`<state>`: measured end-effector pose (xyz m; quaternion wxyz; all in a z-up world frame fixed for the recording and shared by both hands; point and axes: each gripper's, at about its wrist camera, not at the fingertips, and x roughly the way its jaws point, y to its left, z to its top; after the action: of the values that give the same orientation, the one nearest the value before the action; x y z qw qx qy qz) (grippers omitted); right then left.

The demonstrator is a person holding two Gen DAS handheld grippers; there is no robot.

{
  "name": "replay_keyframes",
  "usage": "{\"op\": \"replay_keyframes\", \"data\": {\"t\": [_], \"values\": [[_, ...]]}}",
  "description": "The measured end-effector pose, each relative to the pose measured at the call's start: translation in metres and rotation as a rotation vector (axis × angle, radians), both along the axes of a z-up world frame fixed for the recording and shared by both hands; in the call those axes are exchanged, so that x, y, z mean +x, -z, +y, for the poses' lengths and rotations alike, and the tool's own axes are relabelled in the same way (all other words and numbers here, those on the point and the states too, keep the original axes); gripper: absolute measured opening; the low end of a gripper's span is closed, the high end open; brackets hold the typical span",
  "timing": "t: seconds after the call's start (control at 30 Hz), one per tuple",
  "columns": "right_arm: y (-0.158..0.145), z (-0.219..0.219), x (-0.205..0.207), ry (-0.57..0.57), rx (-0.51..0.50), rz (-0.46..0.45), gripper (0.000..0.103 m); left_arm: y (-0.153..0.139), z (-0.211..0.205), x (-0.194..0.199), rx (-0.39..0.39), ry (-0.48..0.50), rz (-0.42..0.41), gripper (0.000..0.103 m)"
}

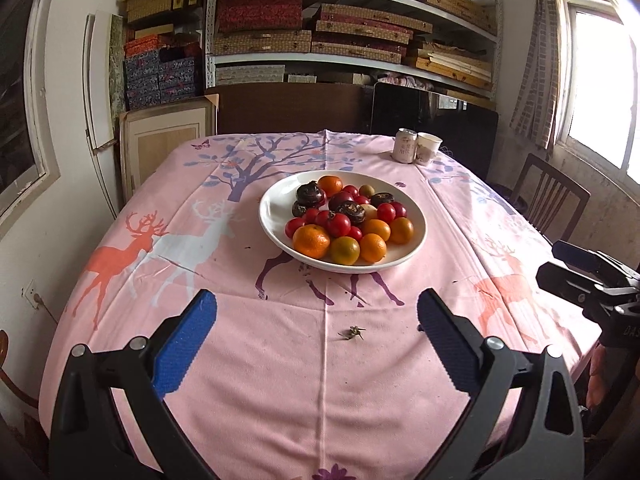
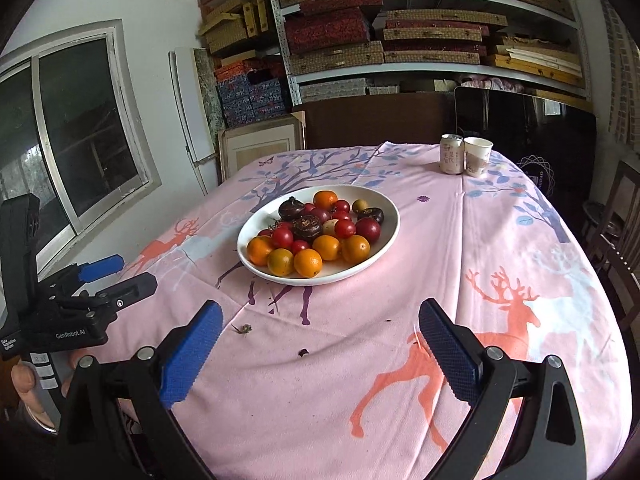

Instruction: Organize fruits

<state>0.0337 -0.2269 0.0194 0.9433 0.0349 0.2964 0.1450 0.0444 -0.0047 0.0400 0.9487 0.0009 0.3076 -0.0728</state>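
white plate point(image 1: 416, 216) of oranges point(image 1: 311, 242) and tomatoes point(image 1: 338, 225) sits mid bench point(image 1: 280, 360). left gripper point(image 1: 316, 316) and right gripper point(image 2: 320, 320) both spread wide, empty, short of the plate

Bare cloth point(image 1: 320, 360) before the plate point(image 1: 276, 236)

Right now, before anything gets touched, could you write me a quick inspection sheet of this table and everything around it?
Surface: pink tablecloth printed with deer and trees, a few dark specks.
Job's things: white plate heaped with oranges, tomatoes and dark fruits.
Clutter: can and paper cup touching at the far corner; a dried fruit stem.
Grippers: left gripper and right gripper both open, holding nothing.
Cables: nothing seen.
Surroundings: shelves of boxes, windows, a wooden chair.
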Motion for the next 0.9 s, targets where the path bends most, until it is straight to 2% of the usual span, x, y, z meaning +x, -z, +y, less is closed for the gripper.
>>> {"op": "replay_keyframes", "data": {"t": [0.37, 0.9], "values": [[-0.01, -0.01, -0.027, 0.036, 0.007, -0.01, 0.099, -0.015, -0.01, -0.036, 0.051, -0.026, -0.04, 0.098], [-0.012, -0.012, -0.034, 0.036, 0.006, -0.013, 0.099, -0.025, -0.01, -0.049, 0.077, -0.05, -0.062, 0.098]]}}
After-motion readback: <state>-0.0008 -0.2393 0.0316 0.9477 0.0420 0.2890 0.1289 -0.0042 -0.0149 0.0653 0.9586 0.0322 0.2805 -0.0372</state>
